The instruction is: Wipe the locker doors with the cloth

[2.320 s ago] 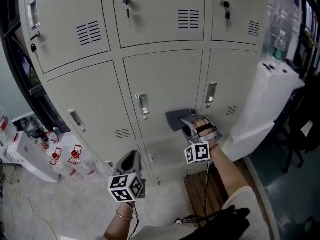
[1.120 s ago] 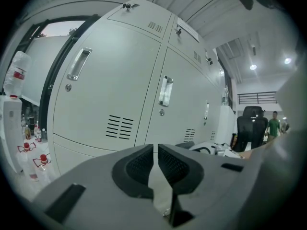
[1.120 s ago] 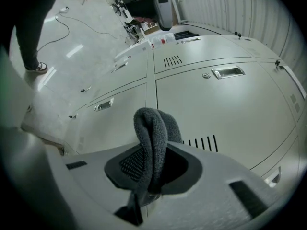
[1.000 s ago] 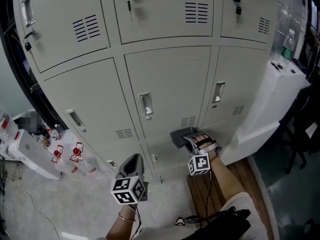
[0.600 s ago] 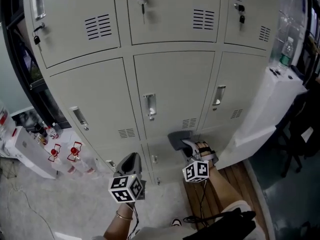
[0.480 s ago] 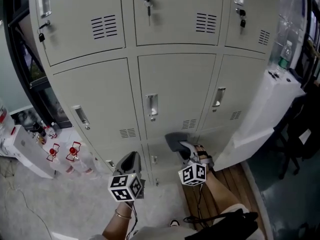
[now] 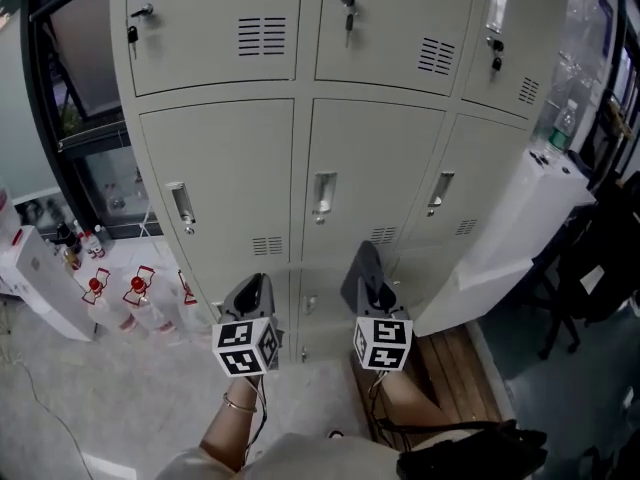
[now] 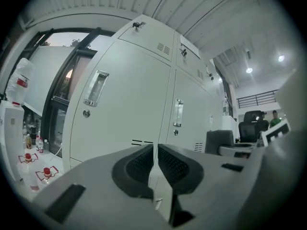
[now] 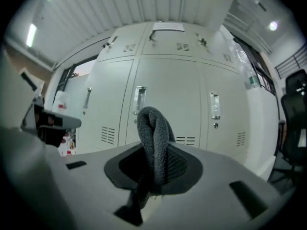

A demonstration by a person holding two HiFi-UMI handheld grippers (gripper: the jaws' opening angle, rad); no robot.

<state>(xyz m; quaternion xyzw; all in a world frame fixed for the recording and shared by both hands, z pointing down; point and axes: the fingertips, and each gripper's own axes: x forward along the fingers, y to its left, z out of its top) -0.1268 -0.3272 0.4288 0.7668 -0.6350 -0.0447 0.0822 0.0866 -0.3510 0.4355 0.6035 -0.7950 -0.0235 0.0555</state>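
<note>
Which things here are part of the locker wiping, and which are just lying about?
Part of the job:
grey cloth, clamped in the right gripper
locker doors
left gripper, shut and empty

Just lying about:
red-capped bottles on the floor
white unit beside the lockers
wooden board on the floor

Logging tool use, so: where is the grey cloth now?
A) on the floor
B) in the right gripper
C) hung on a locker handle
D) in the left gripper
B: the grey cloth is pinched in the right gripper, as the right gripper view shows.
</note>
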